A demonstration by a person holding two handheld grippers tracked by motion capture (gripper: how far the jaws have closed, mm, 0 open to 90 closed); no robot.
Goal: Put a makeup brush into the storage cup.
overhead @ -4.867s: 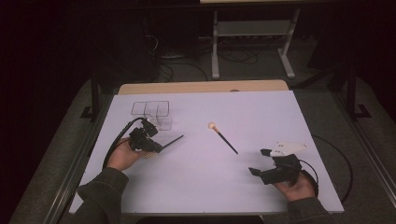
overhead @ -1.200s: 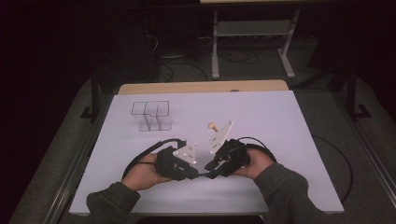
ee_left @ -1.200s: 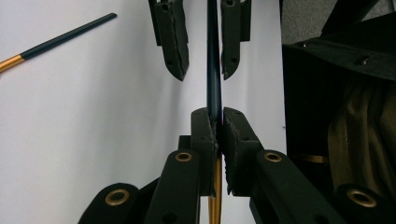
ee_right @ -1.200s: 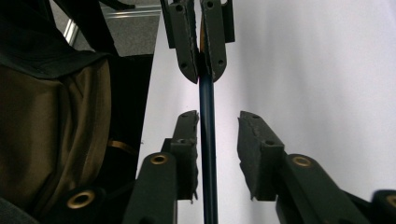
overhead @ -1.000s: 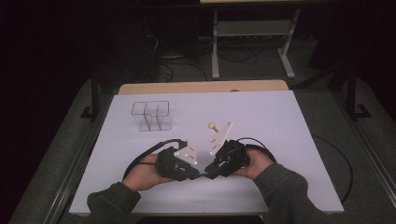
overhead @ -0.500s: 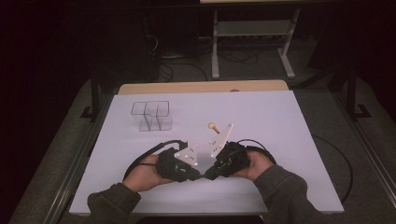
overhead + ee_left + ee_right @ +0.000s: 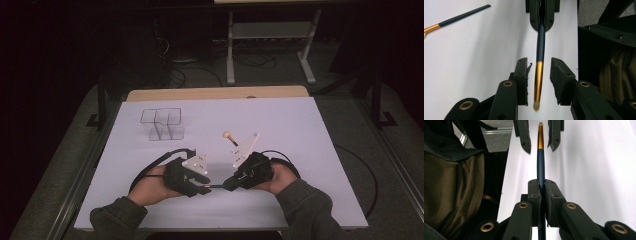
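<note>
Both grippers have barely shifted since half a second ago. Right gripper clamps the slim dark-blue, gold-banded brush, its tip between the left gripper's parted jaws: handover half done; a second brush waits.

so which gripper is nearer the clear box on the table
Left. The left gripper sits just below and right of the clear box; the right gripper, clamped on a brush, is farther right.

The slim dark-blue brush handle looks glossy and lacquered, its gold metal ferrule shiny between the left gripper's matt black, rough-padded jaws; beneath lies the smooth matt white paper tabletop.
</note>
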